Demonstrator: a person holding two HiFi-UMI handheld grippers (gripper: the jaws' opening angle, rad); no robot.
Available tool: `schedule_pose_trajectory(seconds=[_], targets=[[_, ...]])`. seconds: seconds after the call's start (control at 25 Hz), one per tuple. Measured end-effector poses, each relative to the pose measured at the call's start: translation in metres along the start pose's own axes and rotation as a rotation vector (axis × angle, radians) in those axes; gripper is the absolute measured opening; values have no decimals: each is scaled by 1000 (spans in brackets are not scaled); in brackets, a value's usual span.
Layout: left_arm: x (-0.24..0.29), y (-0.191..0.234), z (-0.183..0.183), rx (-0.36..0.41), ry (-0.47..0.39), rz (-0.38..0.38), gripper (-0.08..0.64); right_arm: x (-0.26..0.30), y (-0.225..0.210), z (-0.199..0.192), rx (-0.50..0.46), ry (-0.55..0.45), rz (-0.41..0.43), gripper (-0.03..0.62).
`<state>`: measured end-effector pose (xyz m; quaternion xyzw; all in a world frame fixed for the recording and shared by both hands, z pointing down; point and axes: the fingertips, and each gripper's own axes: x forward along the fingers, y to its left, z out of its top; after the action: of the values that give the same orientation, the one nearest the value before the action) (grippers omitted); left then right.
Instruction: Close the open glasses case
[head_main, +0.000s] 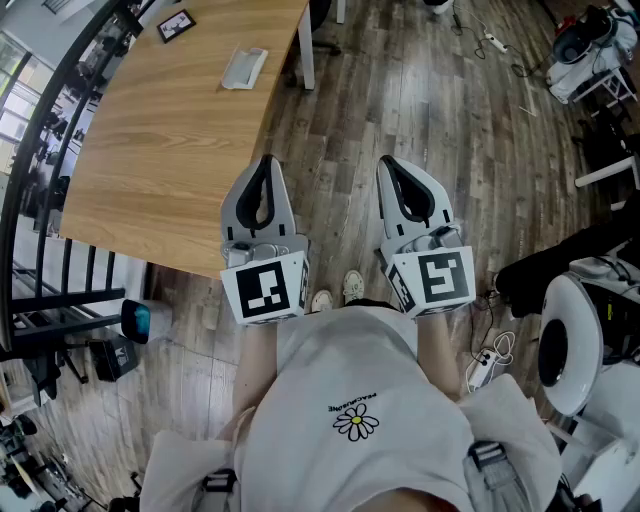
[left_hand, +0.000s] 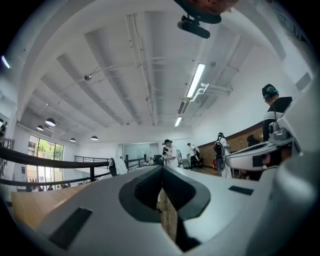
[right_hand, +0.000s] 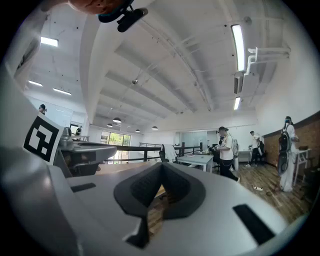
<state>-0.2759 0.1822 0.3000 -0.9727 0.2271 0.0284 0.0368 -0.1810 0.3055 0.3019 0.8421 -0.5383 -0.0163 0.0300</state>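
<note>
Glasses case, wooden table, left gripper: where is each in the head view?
glasses case (head_main: 243, 68), head view, its pale middle.
wooden table (head_main: 170, 150), head view, bare top.
left gripper (head_main: 267, 163), head view, its closed tips.

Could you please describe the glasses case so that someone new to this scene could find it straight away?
Start at the wooden table in the upper left of the head view and look toward its far end, near the right edge. The glasses case is the pale grey oblong lying there. Its only neighbour, a small black-framed square farther left, is dark, while the case is light.
</note>
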Motion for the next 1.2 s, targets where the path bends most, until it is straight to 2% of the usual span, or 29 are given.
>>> schedule_pose_trajectory(seconds=[0.28,0.52,0.64,0.88,1.04,1.2], targets=[[11,8,-4,-10,3,19,17,12,-3,-8,-15,11,13,6],[20,9,-14,-23,19,45,17,17,-13,-14,55,-15,48,8],[31,4,-22,-29,21,56,17,21,-23,-25,49,3,74,8],[50,-5,-20,-153,19,40,17,29,-44,-31,76,22,94,8],[70,-31,-16,-124,18,35,17,36,-76,-39,126,21,101,8],[91,-36,-22,-119,11,46,17,49,-86,-46,113,18,139,8]])
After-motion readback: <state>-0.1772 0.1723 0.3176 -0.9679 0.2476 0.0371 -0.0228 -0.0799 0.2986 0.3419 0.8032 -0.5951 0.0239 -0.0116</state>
